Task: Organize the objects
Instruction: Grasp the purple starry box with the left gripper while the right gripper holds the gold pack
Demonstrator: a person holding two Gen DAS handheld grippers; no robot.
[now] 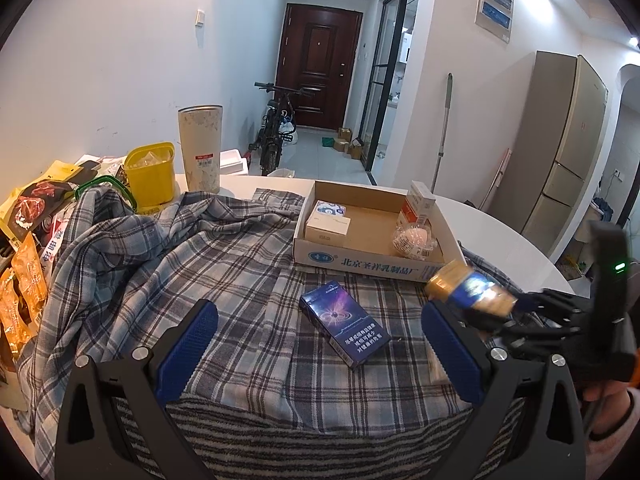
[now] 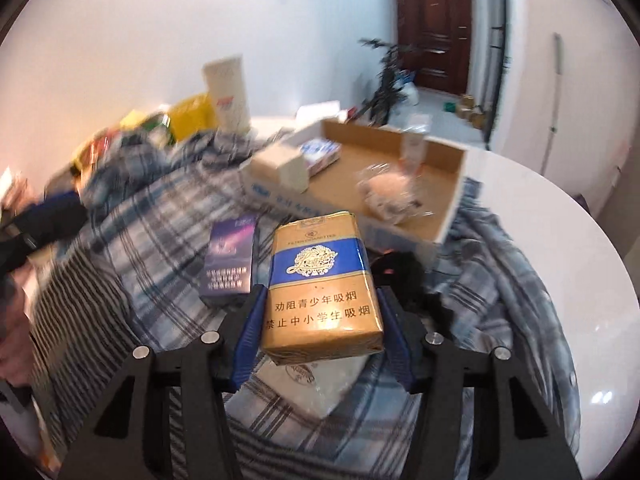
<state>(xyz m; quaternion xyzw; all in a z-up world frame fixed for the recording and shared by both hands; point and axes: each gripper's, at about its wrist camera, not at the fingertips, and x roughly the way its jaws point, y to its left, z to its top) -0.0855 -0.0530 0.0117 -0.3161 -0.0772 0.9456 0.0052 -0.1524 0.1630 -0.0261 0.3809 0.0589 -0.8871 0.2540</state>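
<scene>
One gold pack (image 2: 322, 292) reading "禁止中小学生吸烟", clamped

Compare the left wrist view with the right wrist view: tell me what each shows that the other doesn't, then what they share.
Left only: the fridge, and the open left hand-held gripper up close.
Right only: the right hand-held gripper shut on the gold cigarette pack, with its printed face readable.
Both: the blue cigarette pack on the plaid cloth, the cardboard tray, the tall cup.

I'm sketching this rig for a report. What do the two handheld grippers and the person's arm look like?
Both the left gripper and the right gripper have black angular frames, silver screws and blue textured finger pads. A green light glows on the right one; a pinkish sleeve shows.
</scene>
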